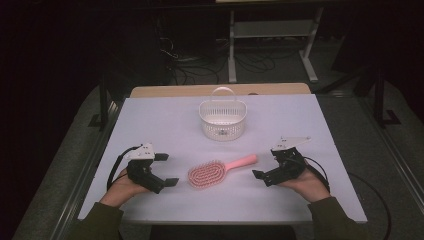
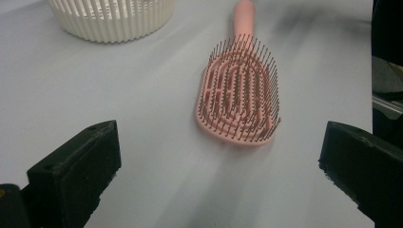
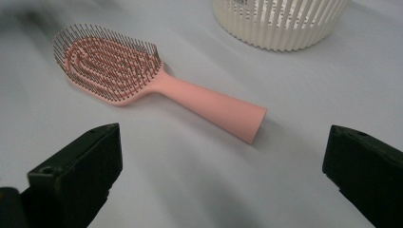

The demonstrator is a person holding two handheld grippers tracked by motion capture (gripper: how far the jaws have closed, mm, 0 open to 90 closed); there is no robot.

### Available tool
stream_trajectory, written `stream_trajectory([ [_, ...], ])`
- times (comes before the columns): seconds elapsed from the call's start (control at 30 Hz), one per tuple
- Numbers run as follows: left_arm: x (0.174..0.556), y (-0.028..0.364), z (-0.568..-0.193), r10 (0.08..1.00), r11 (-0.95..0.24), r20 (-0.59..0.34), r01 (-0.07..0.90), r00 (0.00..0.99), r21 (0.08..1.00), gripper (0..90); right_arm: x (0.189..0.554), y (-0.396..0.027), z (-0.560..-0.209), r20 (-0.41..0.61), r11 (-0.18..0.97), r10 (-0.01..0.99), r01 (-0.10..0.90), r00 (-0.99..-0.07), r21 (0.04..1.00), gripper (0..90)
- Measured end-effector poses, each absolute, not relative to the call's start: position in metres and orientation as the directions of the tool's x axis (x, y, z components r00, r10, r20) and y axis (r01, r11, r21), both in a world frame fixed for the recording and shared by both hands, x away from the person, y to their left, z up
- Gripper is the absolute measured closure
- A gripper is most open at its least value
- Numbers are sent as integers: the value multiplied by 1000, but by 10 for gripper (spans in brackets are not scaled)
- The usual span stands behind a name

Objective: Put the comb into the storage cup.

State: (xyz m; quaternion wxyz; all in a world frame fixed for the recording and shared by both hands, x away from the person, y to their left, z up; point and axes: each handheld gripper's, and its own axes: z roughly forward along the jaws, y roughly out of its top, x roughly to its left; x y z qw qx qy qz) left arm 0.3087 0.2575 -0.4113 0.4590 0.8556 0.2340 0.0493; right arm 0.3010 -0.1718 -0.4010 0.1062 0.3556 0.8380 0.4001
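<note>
White table (image 1: 150,120), dark room. Pink hairbrush (image 1: 215,171) lying bristles-up just in front of basket (image 1: 223,119). Left gripper (image 1: 166,169) and right gripper (image 1: 264,164) flanking it, jaws wide, nothing held. Pre-grasp: right needs closing onto handle.

The room is dark. A table (image 1: 150,125) with a pale cover stands in the middle, and light falls on it. A strip of brown wood (image 1: 165,91) shows at its far edge. Behind it, black cables (image 1: 200,65) lie in a tangle on the grey floor (image 1: 350,115). A white metal stand (image 1: 272,30) with a shelf stands farther back.
</note>
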Motion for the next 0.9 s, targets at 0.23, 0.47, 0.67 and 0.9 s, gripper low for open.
stream_trajectory([
  [0.23, 309, 258, -411, 443, -463, -132, 353, 887, 813, 0, 306, -169, -399, 104, 438, 683, 519, -723, 734, 0],
  [0.47, 309, 257, -411, 436, -459, -135, 349, 890, 817, 0, 312, -163, -396, 95, 449, 680, 515, -727, 731, 0],
  [0.67, 310, 257, -411, 430, -461, -139, 349, 892, 816, 0, 318, -160, -397, 96, 452, 681, 520, -726, 725, 0],
  [0.9, 309, 257, -411, 430, -457, -135, 344, 892, 820, 0, 329, -155, -395, 100, 451, 678, 520, -728, 726, 0],
])
